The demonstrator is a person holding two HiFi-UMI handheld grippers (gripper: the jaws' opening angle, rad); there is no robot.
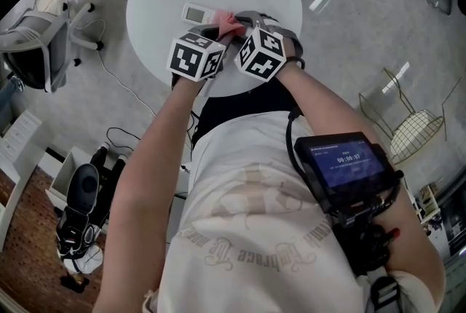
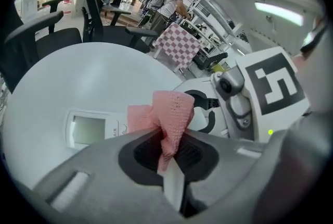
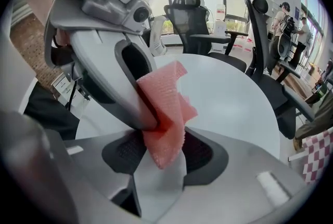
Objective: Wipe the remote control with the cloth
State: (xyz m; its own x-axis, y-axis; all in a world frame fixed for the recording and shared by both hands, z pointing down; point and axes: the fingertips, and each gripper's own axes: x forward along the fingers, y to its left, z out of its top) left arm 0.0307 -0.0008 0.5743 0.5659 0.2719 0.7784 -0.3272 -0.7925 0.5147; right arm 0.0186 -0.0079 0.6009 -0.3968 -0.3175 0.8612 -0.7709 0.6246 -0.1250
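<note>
We read one thing surely: a timer, 00:00:07, on the dark screen [image 1: 342, 162] worn at the person's side, well behind the right gripper [image 1: 244, 22]. Small print on the remote control [image 2: 91, 129], just left of the left gripper [image 2: 167, 152], and the lettering on the shirt [image 1: 247, 231] stay illegible to us.

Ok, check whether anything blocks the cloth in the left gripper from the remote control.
Nothing visible does. The left gripper pinches the pink cloth right at the remote control, whose screen end lies uncovered on the white table.

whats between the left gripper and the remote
The pink cloth, pinched in the left gripper, bunches before the remote control; the left gripper view shows it.
</note>
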